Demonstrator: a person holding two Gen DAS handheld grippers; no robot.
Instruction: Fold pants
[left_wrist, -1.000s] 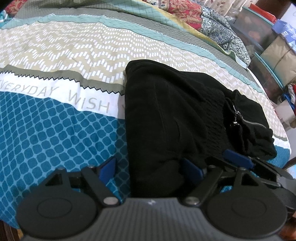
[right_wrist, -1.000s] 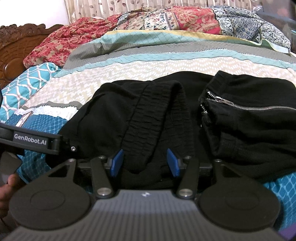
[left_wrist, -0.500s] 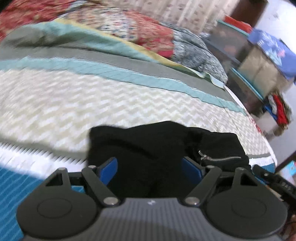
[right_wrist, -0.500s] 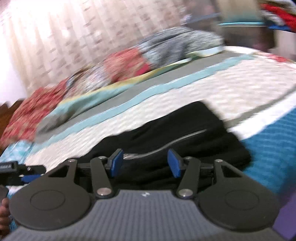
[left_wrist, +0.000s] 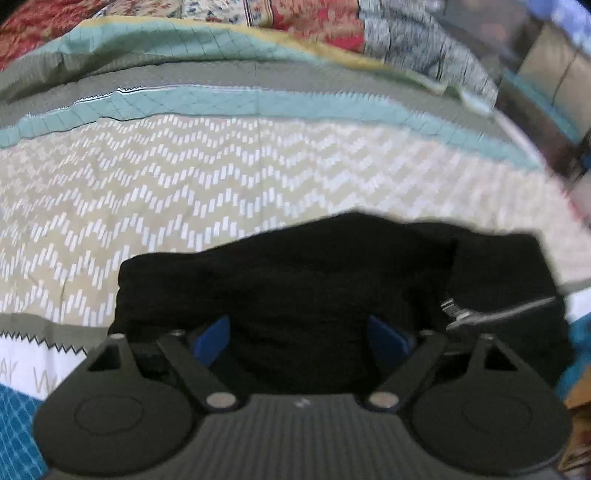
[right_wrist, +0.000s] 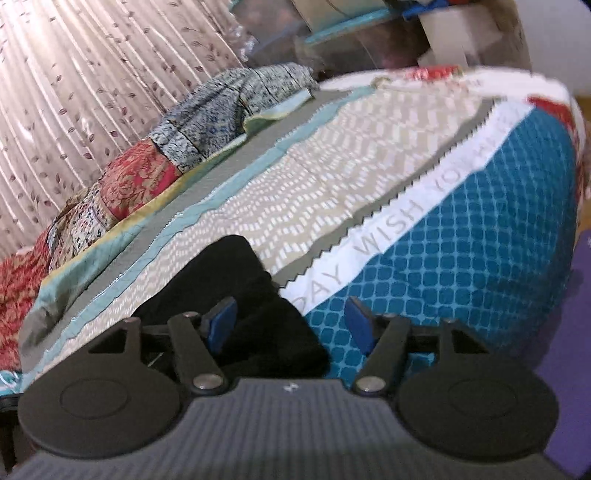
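Bedroom setup, with a patterned bedspread (left_wrist: 221, 184) in zigzag beige, teal stripes and a blue grid part, and patchwork pillows (left_wrist: 314, 22) piled at the far end.

Left wrist view first: the black pants (left_wrist: 314, 280) sit on the bedspread as a compact bundle, right in front of the left gripper (left_wrist: 301, 334). Blue fingertips (left_wrist: 212, 336) are spread wide, one on each side of the near edge of the bundle, not pinching anything as far as I can see. A silver zipper (left_wrist: 491, 314) runs along the right part of the bundle. It's a bit blurry, so I can't tell exactly how many layers are stacked.

Right wrist view: the right gripper (right_wrist: 291, 325) is spread apart too, nothing held. Only the end of the pants (right_wrist: 243, 291) shows, at the lower left by the left fingertip, with bedspread (right_wrist: 461, 258) under the rest. There's a curtain (right_wrist: 92, 74) in the back.

Progress-wise, I'd say it's basically done. The pants look folded down to a small block and both grippers have let go. What's left is maybe tidying that lumpy zipper side, if anything.
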